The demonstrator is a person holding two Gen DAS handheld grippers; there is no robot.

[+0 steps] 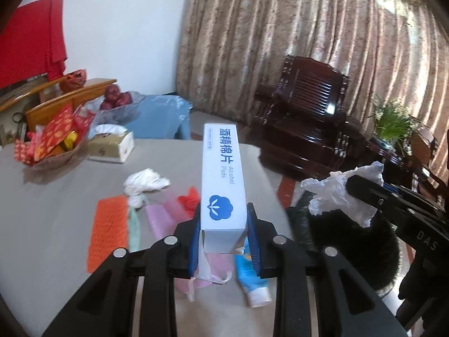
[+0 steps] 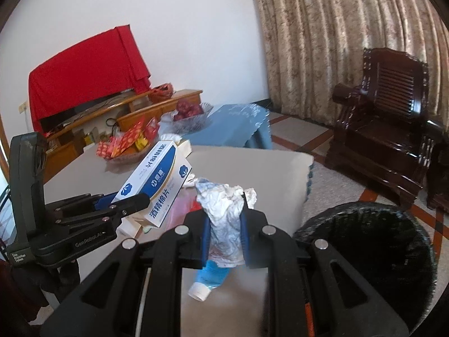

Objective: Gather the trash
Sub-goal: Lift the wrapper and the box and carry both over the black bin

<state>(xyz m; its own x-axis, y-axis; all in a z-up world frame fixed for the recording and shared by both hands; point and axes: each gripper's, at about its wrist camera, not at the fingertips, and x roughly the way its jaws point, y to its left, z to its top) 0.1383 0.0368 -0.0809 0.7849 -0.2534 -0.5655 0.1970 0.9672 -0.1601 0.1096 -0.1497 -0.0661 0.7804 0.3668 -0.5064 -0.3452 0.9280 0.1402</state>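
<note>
Left hand-held gripper pinching one alcohol-pad box; right hand-held gripper pinching one crumpled wrapper; one blue tube on table.

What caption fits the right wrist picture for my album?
Right tool holds crumpled plastic above the table, near the black bin.

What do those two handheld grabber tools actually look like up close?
Both are matte black plastic. The left gripper and right gripper each have two slotted arms with round silver pins and blue pads inside the tips. Seen from the side, the left one has a tall black handle with small white lettering.
</note>
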